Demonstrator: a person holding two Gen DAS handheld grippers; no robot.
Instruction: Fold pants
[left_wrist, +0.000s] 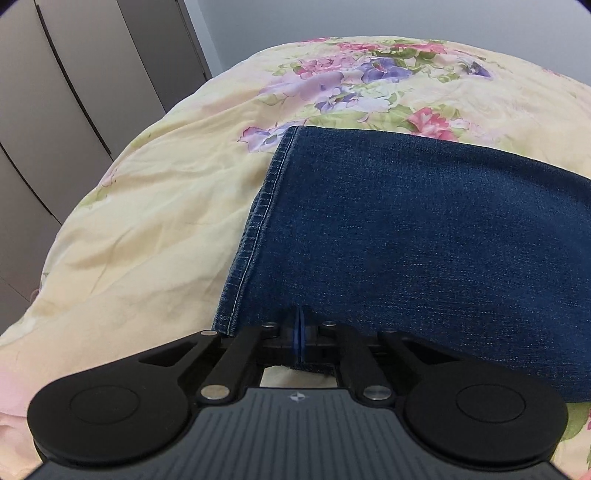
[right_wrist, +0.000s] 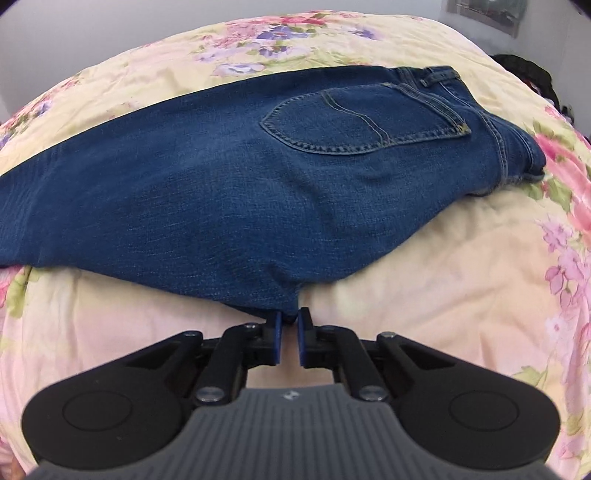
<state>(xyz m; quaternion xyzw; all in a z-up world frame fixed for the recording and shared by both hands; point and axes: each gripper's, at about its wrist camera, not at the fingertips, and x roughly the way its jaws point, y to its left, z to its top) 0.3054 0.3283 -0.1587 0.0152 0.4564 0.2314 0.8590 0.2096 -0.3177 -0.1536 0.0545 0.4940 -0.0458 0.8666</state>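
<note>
The jeans (right_wrist: 221, 192) are lying flat on the flowered bed (right_wrist: 424, 295). The left hand-held gripper (left_wrist: 298, 325) is pinching their hem end; the right hand-held gripper (right_wrist: 290, 321) is seemingly nipping the near edge.

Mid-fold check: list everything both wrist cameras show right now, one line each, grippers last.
jeans: one pair, dark blue denim, lying flat on the bed, back pocket facing up, hem at the leg end.
bedspread: one, pale yellow with pink and purple flowers, under the jeans.
wardrobe doors: grey, beyond the bed's far left in the left wrist view.
wall: pale grey, behind the bed.
left gripper: black, blue pads, shut on the jeans' near edge by the hem.
right gripper: black, blue pads, pinching the jeans' near edge.
</note>
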